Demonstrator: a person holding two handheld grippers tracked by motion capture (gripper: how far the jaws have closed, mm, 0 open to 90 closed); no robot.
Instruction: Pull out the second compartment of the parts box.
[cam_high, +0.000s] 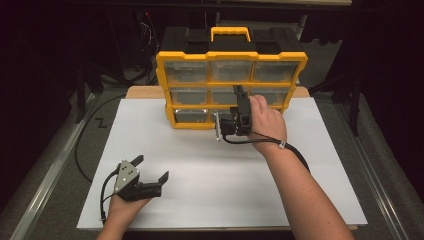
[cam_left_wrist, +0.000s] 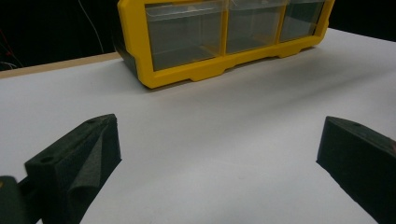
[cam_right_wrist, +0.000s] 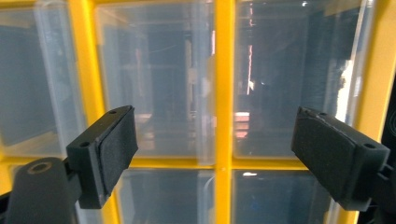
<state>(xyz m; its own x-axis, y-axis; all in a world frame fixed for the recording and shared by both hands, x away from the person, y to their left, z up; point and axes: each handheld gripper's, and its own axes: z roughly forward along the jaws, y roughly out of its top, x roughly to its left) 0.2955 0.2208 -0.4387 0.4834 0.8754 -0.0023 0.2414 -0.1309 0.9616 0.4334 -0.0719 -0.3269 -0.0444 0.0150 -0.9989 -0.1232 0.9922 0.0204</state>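
Where jaws gape, organizer (cam_high: 231, 56) drawers bear no writing.

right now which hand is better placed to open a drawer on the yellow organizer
Right. The right tool is up against the clear drawers of the yellow plastic drawer organizer, jaws open. The left tool rests open on the white table, well short of it.

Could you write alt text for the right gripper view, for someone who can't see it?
Two black gripper fingers, spread wide apart, face the clear drawers of a yellow-framed organizer at close range, holding nothing.
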